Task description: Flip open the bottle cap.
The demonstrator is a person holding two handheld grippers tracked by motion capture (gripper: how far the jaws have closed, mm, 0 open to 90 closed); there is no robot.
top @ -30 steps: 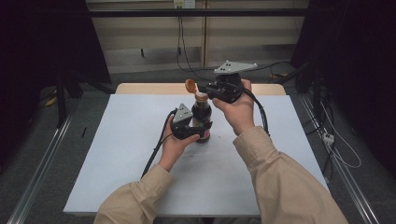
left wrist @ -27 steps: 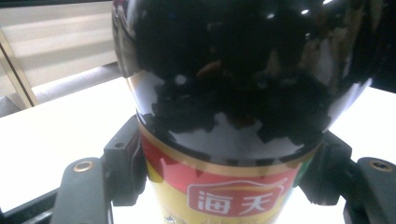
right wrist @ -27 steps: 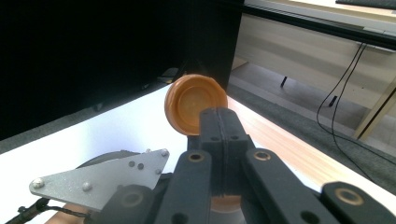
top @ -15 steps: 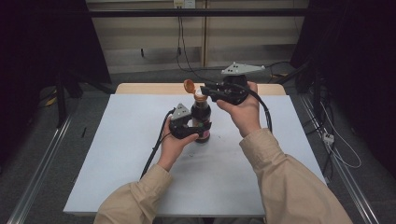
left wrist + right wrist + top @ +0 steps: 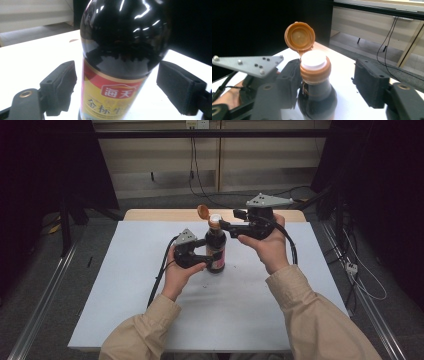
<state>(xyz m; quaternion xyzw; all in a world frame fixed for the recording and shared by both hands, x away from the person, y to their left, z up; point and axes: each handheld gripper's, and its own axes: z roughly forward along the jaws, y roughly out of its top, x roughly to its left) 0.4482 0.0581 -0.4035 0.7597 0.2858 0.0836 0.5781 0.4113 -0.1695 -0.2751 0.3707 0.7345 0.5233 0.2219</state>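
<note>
My jaws around the dark bottle, its flip cap now swung open

The white surface [image 5: 150,295] carries the tall dark glass sauce bottle with the red-and-yellow label [image 5: 216,251], which stands upright between the spread jaws of my left gripper [image 5: 200,257]; in the left gripper view both pads stand clear of the label on either side, so nothing is pinched. My right gripper [image 5: 226,226] is up at the neck, jaws spread to either side of it, one pad just beside the brown collar, the other well apart. A second ago that gripper sat farther from the neck; now it brackets it. The small orange-brown hinged cap [image 5: 299,36] stands tipped back above my jaws, baring the white inner plug [image 5: 313,59], so I judge the opening done and the plug or pouring next.
</note>
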